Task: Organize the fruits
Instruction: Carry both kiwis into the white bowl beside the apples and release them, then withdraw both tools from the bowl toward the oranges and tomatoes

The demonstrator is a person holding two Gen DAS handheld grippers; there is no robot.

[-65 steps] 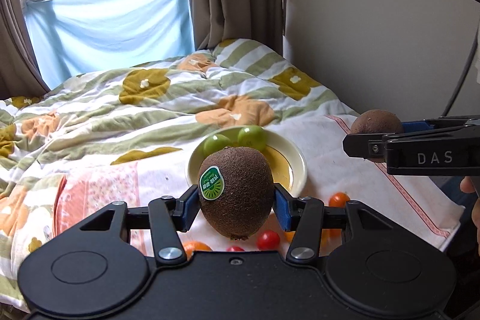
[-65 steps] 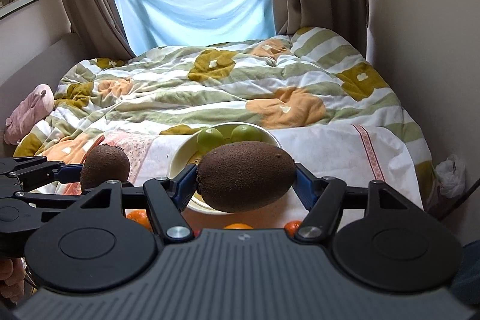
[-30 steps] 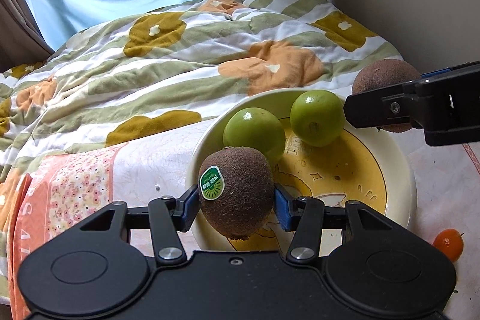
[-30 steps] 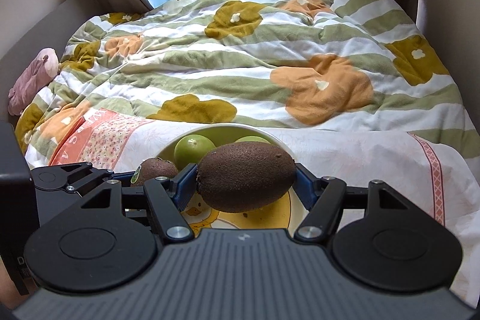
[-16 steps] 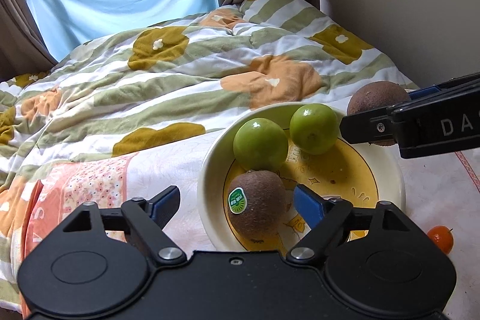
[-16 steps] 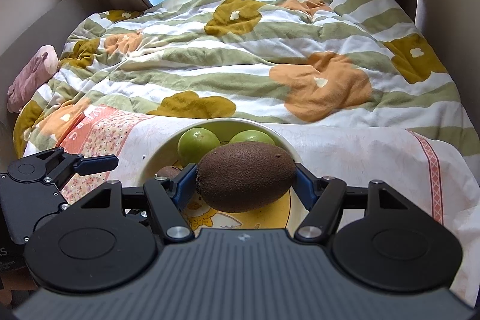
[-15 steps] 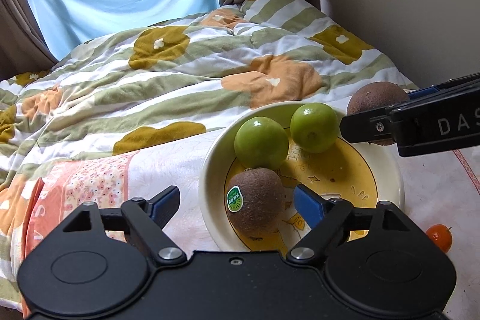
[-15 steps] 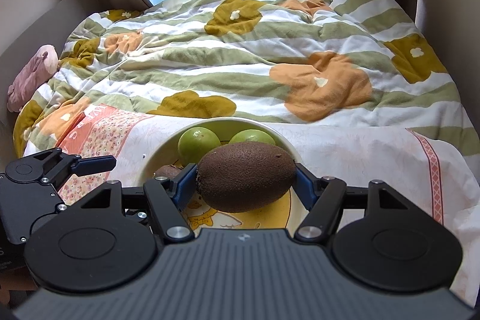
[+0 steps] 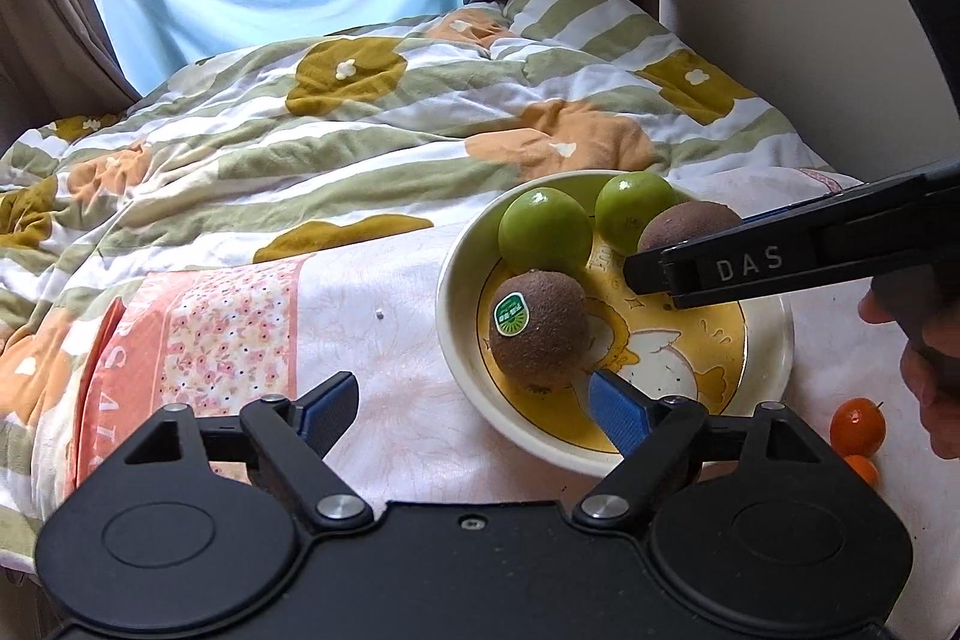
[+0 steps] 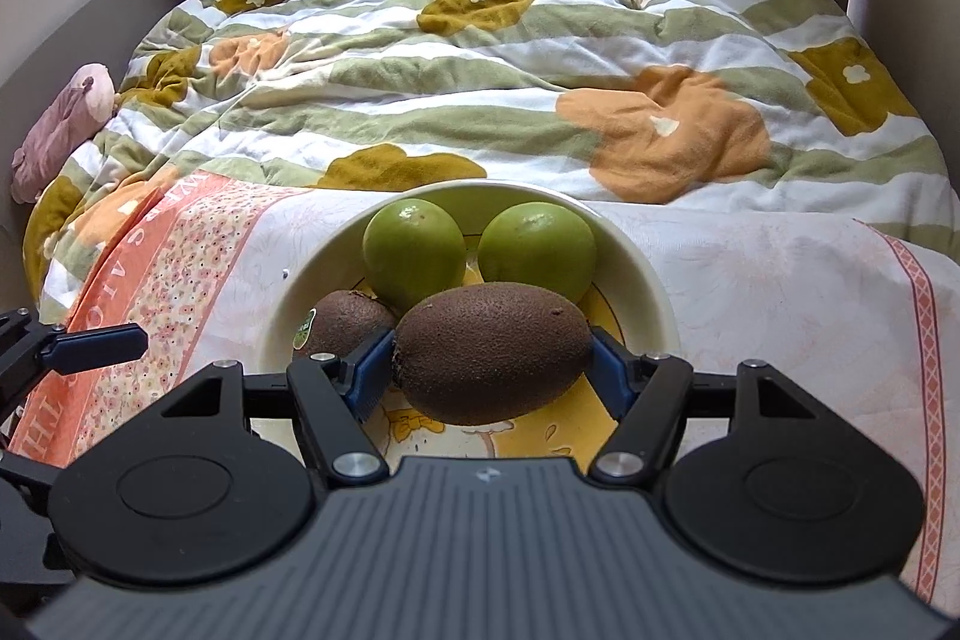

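Left gripper [image 9: 474,403]: fingers spread wide, holding nothing — it sits at the near rim of the plate, one blue pad over the cloth, the other over the plate.
Right gripper [image 10: 491,370]: fingers clamped on a kiwi [image 10: 492,361], gripped end to end and held over the plate.
Stickered kiwi [image 9: 538,329]: lies free on the plate, just ahead of the left gripper, label facing the camera.
Green fruits [image 9: 545,232]: two, side by side at the plate's far side, behind both kiwis.
Plate [image 9: 459,274]: cream rim, yellow centre — rests on a pink floral cloth [image 9: 228,334] over the quilt [image 9: 360,130].
Orange fruits [image 9: 857,423]: small, on the cloth beside the plate.
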